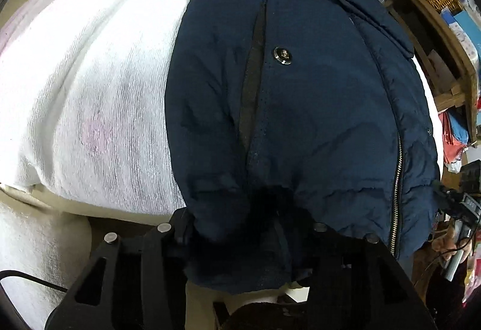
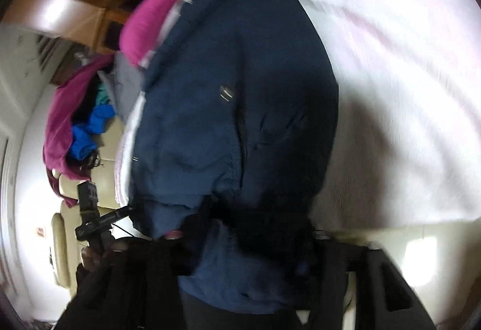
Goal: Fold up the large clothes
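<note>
**Jacket hem pinched at both ends for folding**

Left gripper: half closed, clamped on navy jacket hem, spread over white blanket. Right gripper: likewise clamped on hem, presumably to lift evenly.

Navy jacket hem hides both grippers' fingertips; its collar is cut off at twelve o'clock; right wrist view is motion-blurred throughout

A navy padded jacket with a snap button and a zip lies on a white towel-like cloth, its hem bunched between the left gripper fingers, which press on it
</note>
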{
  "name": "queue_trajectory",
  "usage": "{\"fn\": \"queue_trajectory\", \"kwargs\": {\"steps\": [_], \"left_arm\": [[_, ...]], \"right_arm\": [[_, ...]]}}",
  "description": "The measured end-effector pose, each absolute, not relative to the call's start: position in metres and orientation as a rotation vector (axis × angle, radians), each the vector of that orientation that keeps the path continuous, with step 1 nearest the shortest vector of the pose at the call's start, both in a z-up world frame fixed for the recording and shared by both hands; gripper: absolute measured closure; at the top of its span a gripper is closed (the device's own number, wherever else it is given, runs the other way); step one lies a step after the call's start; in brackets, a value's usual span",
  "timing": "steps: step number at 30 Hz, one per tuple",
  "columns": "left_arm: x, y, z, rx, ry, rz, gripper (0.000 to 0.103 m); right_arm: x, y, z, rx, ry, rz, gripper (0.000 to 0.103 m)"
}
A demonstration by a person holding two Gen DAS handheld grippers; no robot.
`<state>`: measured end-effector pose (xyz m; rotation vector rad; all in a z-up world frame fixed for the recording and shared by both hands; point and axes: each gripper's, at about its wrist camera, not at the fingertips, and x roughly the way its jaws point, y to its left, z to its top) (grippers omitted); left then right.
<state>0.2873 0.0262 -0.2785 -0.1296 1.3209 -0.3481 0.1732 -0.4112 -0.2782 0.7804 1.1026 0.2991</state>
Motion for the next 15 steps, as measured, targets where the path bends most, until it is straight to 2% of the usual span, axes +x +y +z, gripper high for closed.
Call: {"fn": "queue_trajectory", "kwargs": {"steps": [1,2,4,7,15], "left_arm": [[0.287,0.025,-0.277,-0.126,1.313,-0.355,0.063],[0.284,0.024,-0.274,-0.118,1.300,-0.358,0.077],[0.286,0.024,-0.265,-0.107,1.279,-0.377,0.083],[0.288,0.025,-0.250,-0.118,1.250,-0.409,0.086],[0.327,0.040,-0.172,-0.263,1.079,-0.517,0.089]], "right_arm": [[0.173,-0.408,-0.281,0.770,1.095,0.298,0.050],[0.170,-0.406,-0.279,0.753,1.076,0.302,0.060],[0.169,-0.404,-0.269,0.751,1.035,0.331,0.073],[0.167,-0.406,-0.241,0.762,0.917,0.385,0.080],[0.193,-0.407,-0.175,0.663,0.737,0.382,0.083]]}}
